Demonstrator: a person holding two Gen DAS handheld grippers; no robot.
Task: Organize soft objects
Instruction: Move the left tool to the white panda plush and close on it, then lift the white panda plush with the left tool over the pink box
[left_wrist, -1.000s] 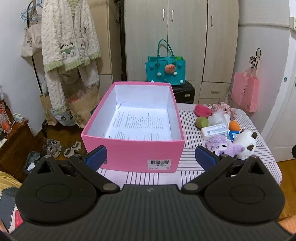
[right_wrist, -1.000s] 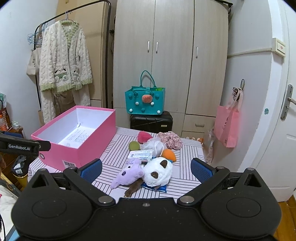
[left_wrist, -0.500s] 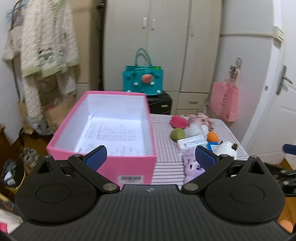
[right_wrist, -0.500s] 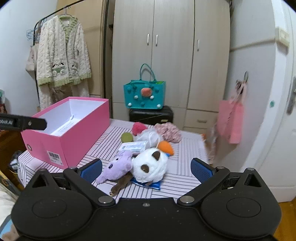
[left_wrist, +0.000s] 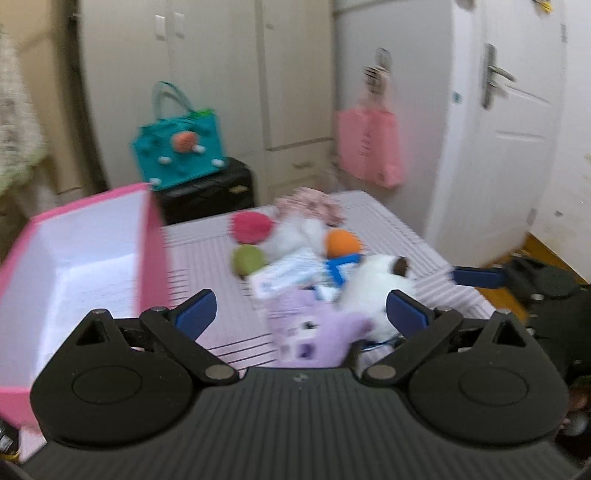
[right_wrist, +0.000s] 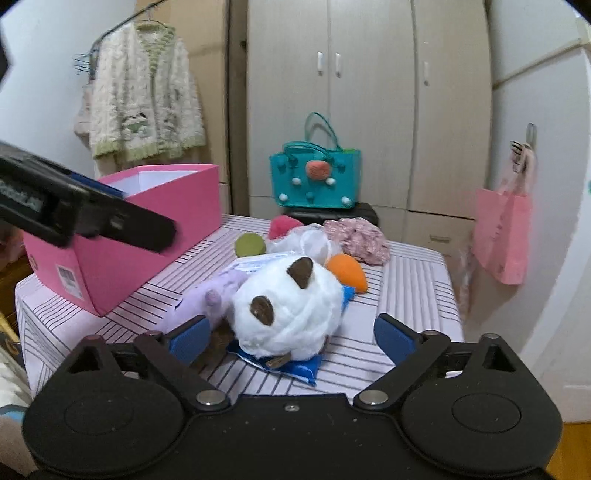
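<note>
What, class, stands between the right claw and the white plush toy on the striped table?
Nothing visible. The right claw is open, and the white plush toy lies straight ahead between its fingers, on a blue packet. The purple plush lies beside it, left of that line.

The striped table (right_wrist: 413, 291) carries a pink box (right_wrist: 122, 266) beside a heap of soft toys (right_wrist: 288, 306).

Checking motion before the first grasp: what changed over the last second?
The left gripper swung right, off the pink box toward the toy pile. The right gripper moved in low on the white plush, which now sits between its open fingers. Nothing gripped; both stay open. Box and toys have not moved.
</note>
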